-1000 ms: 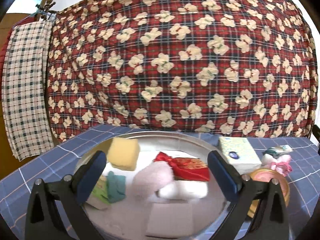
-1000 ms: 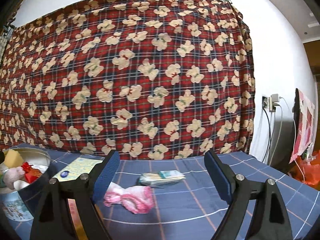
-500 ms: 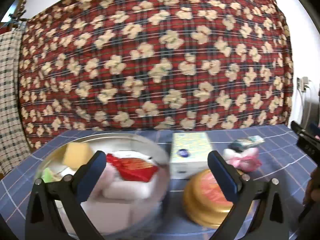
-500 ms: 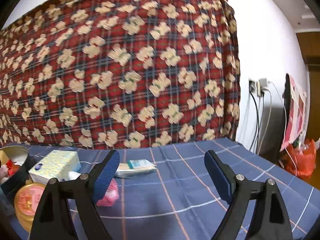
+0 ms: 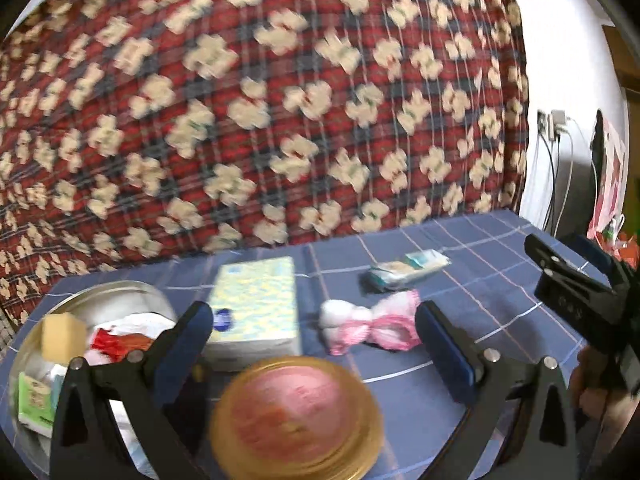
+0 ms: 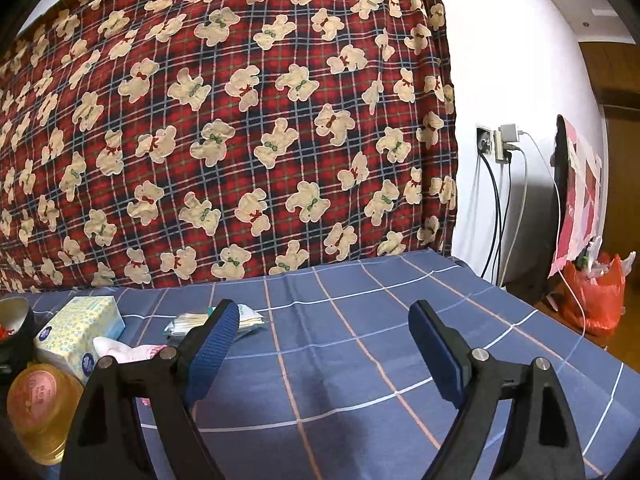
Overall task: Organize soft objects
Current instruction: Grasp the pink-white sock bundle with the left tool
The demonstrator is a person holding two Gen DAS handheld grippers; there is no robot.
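Observation:
A round metal tin (image 5: 116, 296) at the left holds a yellow sponge (image 5: 63, 334), a red cloth (image 5: 116, 342) and other soft items. A pink and white soft bundle (image 5: 370, 322) lies on the blue checked tablecloth, right of a tissue box (image 5: 256, 312). A small tissue packet (image 5: 406, 270) lies behind it. My left gripper (image 5: 316, 348) is open and empty, above a gold lid (image 5: 296, 416). My right gripper (image 6: 324, 344) is open and empty over bare cloth; it also shows in the left wrist view (image 5: 580, 292). The bundle (image 6: 128, 350), box (image 6: 80, 334) and packet (image 6: 192, 322) lie to its left.
A red teddy-bear plaid blanket (image 6: 224, 120) hangs behind the table. The gold lid (image 6: 38, 404) sits at the table's front left. Cables and a wall socket (image 6: 500, 144) are at the right, past the table edge, with a red bag (image 6: 596, 296) on the floor.
My left gripper has swung right, from over the tin to over the gold lid and pink bundle. My right gripper has also turned right, away from the bundle. Both stayed open.

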